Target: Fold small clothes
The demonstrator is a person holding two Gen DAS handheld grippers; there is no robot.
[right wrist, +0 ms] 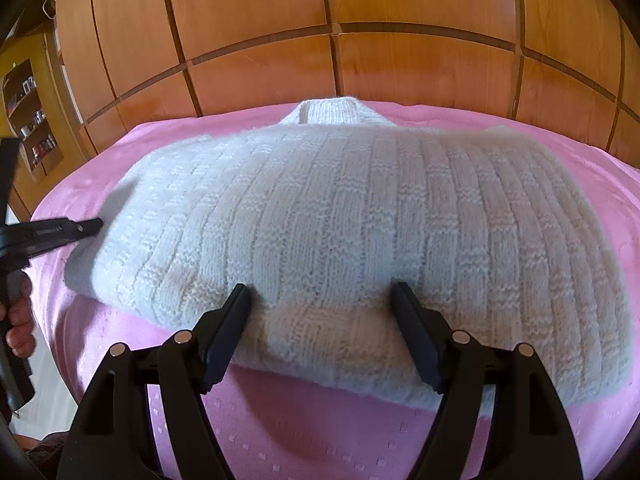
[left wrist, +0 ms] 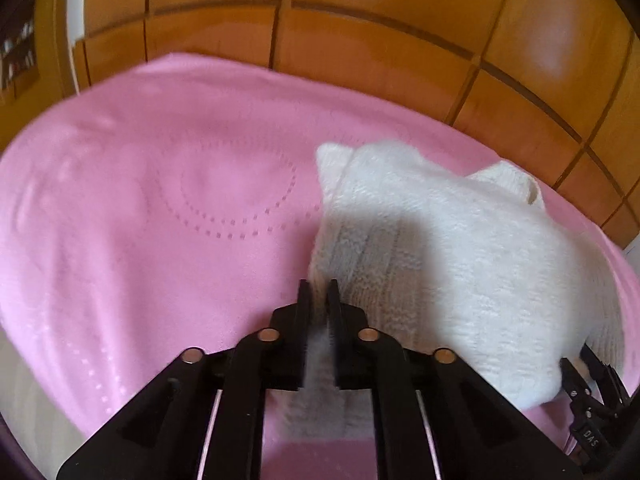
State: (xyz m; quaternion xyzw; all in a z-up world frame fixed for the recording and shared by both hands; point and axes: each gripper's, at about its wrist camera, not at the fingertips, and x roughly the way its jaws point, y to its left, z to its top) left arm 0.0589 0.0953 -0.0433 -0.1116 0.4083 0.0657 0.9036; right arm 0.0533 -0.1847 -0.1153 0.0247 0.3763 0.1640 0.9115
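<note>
White sweater (right wrist: 340, 216) lies on the pink bed (right wrist: 280, 432). Left gripper (left wrist: 318, 292) pinches its edge; right gripper (right wrist: 320, 300) gapes around the near hem. Best: close, lift both evenly.

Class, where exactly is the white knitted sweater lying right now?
The white knitted sweater lies on the pink bedspread, before the wooden wardrobe, its near edge between the right gripper fingers.

Bare pink cover (left wrist: 140, 220) left — sweater (right wrist: 340, 208) blocks right.
</note>
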